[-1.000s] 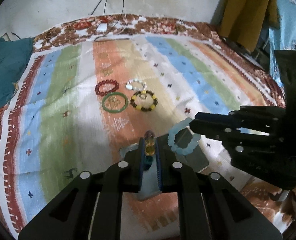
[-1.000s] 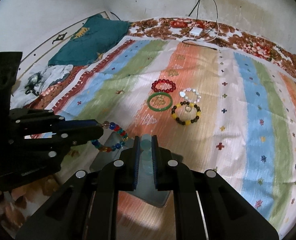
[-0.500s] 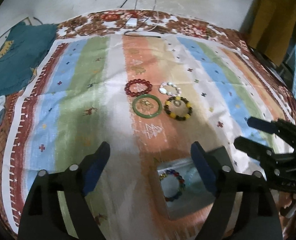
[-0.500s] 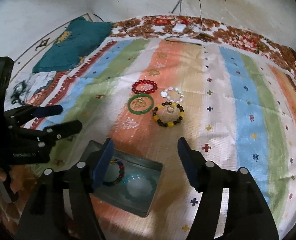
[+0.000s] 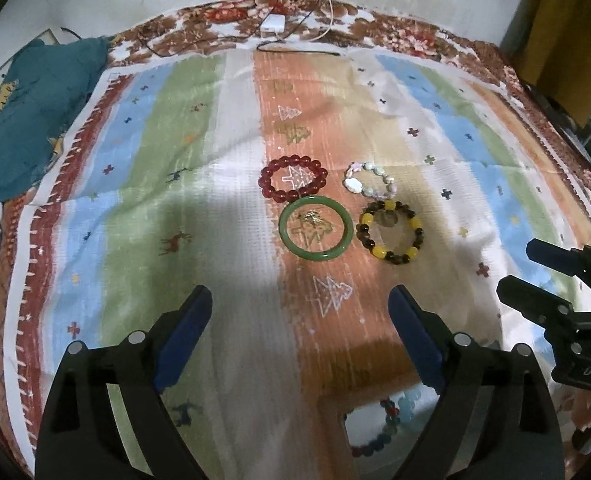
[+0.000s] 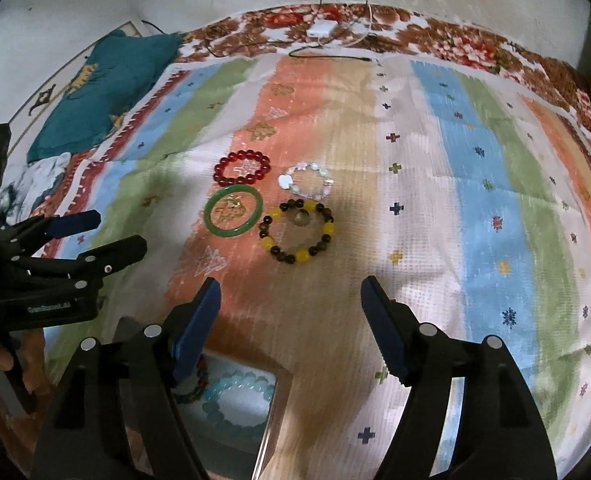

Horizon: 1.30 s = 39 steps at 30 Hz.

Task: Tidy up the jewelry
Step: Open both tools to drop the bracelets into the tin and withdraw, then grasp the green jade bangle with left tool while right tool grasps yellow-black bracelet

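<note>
Several bracelets lie on the striped cloth: a red bead bracelet, a green bangle, a pale shell bracelet and a yellow-and-brown bead bracelet. A grey tray near the front holds a light blue bracelet and a multicoloured bracelet. My left gripper is open and empty, short of the bangle. My right gripper is open and empty, short of the yellow-and-brown bracelet.
A teal pillow lies at the far left. A white charger with cables sits at the far edge by the wall. The right gripper shows at the right in the left wrist view.
Both grippers opened and let their bracelets go into the tray, then moved forward over the cloth toward the bracelets lying there.
</note>
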Each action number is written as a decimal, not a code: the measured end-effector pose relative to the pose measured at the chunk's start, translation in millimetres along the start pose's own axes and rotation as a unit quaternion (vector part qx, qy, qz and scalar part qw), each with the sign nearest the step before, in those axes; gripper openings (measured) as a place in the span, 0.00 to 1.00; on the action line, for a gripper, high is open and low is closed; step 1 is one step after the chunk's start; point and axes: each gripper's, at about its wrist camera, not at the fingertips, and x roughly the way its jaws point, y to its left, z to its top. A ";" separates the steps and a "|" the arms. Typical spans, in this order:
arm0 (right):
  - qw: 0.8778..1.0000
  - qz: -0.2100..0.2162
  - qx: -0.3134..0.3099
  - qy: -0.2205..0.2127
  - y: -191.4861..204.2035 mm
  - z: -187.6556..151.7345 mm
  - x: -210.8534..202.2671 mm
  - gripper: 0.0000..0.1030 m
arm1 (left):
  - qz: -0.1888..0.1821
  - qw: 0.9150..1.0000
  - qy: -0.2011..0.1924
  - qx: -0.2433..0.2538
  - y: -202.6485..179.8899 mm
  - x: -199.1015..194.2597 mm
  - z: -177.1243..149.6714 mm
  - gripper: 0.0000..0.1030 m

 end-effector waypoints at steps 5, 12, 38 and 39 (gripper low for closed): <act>1.000 0.003 0.014 0.014 -6.8 9.1 17.2 0.70 | -0.002 1.000 0.008 -0.002 -1.1 14.2 7.2 0.86; 0.999 0.002 0.036 0.029 -17.6 24.6 40.4 0.70 | 0.002 1.000 0.022 -0.020 3.0 36.0 17.0 0.86; 0.993 0.006 0.062 0.104 -28.3 29.3 123.2 0.48 | 0.006 0.995 0.094 -0.042 20.4 113.6 32.9 0.44; 0.993 0.005 0.060 0.104 -28.5 29.3 124.3 0.47 | 0.005 0.995 0.095 -0.041 19.8 113.5 33.3 0.38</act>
